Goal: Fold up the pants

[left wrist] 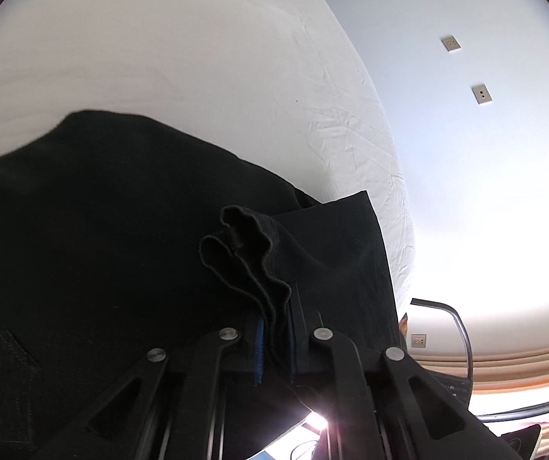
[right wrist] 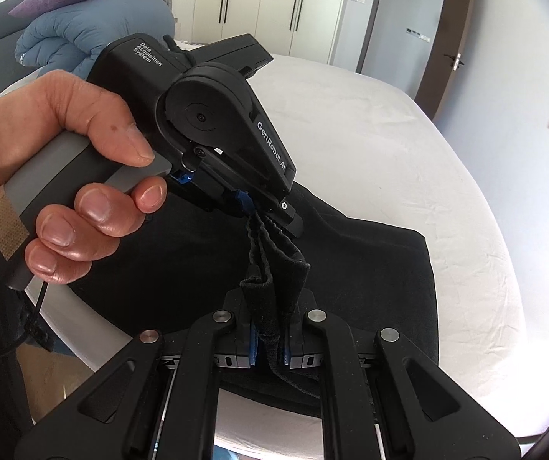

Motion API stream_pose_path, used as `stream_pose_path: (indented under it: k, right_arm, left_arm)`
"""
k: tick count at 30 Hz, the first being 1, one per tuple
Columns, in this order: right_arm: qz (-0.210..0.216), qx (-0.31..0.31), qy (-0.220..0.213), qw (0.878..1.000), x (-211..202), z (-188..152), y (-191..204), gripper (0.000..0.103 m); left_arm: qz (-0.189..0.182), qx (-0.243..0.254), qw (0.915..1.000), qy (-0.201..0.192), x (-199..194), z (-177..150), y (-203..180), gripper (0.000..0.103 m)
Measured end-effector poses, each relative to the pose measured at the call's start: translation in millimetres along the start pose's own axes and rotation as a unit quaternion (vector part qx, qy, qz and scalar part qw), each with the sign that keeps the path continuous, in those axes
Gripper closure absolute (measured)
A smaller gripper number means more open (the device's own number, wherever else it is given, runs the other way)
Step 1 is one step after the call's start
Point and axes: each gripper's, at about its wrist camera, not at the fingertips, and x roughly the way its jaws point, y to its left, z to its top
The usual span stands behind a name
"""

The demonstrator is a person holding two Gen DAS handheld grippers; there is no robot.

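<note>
- Nearest the lens in the right wrist view, the right gripper (right wrist: 270, 349) is clamped on a bunched hem or edge of the black pants (right wrist: 370, 268); the cloth rises in a fold between its closed jaws.
- The left gripper (right wrist: 262, 211) pinches the same strip of fabric just above and beyond it, held by a person's left hand (right wrist: 55, 176) wrapped round the grey handle.
- In the left wrist view, the left gripper (left wrist: 274, 349) is closed on several stacked layers of that edge, wavy where they are squeezed.
- Two grips so near each other on one edge look meant to gather the layers together, probably so the edge can be lifted and carried over for a fold.
- The rest of the pants lies spread on the white bed (right wrist: 408, 153), well apart from the blue quilt (right wrist: 82, 38) at its far end.
- Counted: one pair of pants, two grippers, one hand showing, one bed.
</note>
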Motion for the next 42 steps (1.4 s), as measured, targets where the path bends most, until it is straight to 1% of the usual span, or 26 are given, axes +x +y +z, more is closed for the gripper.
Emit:
stream_pose_path:
  k: [3,6,14,15,17,18,20,23,25,27,29,30,33,34,35,36,37,38,39,40,42]
  right_arm:
    - [0.015,-0.018,-0.008,1.0,0,9,19,0.095]
    - [0.029,-0.037,-0.011,0.999,6,15,39,0.095]
    - [0.066,-0.078,0.02,0.995,31,17,93,0.095]
    - [0.069,-0.082,0.025,0.994,35,17,99,0.095]
    - [0.074,-0.09,0.034,0.993,43,15,108,0.095]
    - [0.076,-0.094,0.039,0.992,46,15,108,0.095]
    - [0.078,-0.098,0.047,0.991,59,6,105,0.095]
    - [0.08,-0.101,0.059,0.99,71,-1,112,0.095]
    - [0.08,-0.103,0.064,0.989,77,-1,117,0.095]
    - [0.079,-0.105,0.068,0.989,87,1,120,0.095]
    - [0.079,-0.107,0.071,0.989,89,0,118,0.095]
    - [0.08,-0.106,0.073,0.988,94,1,117,0.093]
    - [0.086,-0.099,0.091,0.987,104,6,113,0.091]
    - [0.088,-0.095,0.095,0.987,105,9,112,0.091]
    - [0.09,-0.091,0.096,0.987,105,10,111,0.087]
    - [0.101,-0.086,0.099,0.986,104,11,108,0.085]
    - [0.116,-0.079,0.1,0.985,101,12,104,0.076]
    - [0.131,-0.07,0.102,0.984,98,13,100,0.052]
    - [0.146,-0.058,0.101,0.982,93,12,96,0.037]
    - [0.17,-0.041,0.094,0.98,84,11,90,0.023]
    - [0.211,-0.008,0.076,0.974,66,10,74,0.023]
  left_arm:
    - [0.017,0.021,0.9996,-0.004,-19,2,6,0.095]
    - [0.03,0.024,0.9992,-0.005,-32,4,19,0.095]
    - [0.063,0.005,0.998,0.0,-43,-4,68,0.095]
    - [0.064,-0.001,0.998,-0.002,-35,6,58,0.095]
    - [0.066,-0.007,0.9978,-0.005,-34,8,61,0.095]
    - [0.068,-0.011,0.9976,-0.006,-30,12,57,0.095]
    - [0.073,-0.014,0.9972,-0.006,-27,13,60,0.095]
    - [0.075,-0.019,0.997,-0.005,-22,15,63,0.095]
    - [0.077,-0.018,0.9968,-0.004,-22,14,72,0.095]
    - [0.08,-0.015,0.9966,-0.003,-16,15,69,0.095]
    - [0.082,-0.014,0.9966,-0.003,-13,15,71,0.094]
    - [0.082,-0.015,0.9965,-0.003,-12,14,71,0.091]
    - [0.074,-0.016,0.9971,-0.007,-11,13,75,0.089]
    - [0.074,-0.015,0.9971,-0.011,-17,13,80,0.086]
    - [0.08,-0.012,0.9965,-0.018,-20,12,79,0.082]
    - [0.092,-0.01,0.9954,-0.025,-25,11,78,0.072]
    - [0.107,-0.009,0.9936,-0.035,-31,11,78,0.058]
    - [0.121,-0.007,0.9915,-0.047,-39,10,77,0.053]
    - [0.13,-0.005,0.9899,-0.056,-45,10,76,0.047]
    - [0.147,-0.004,0.987,-0.066,-52,10,75,0.044]
    - [0.193,0.005,0.9772,-0.089,-67,8,70,0.044]
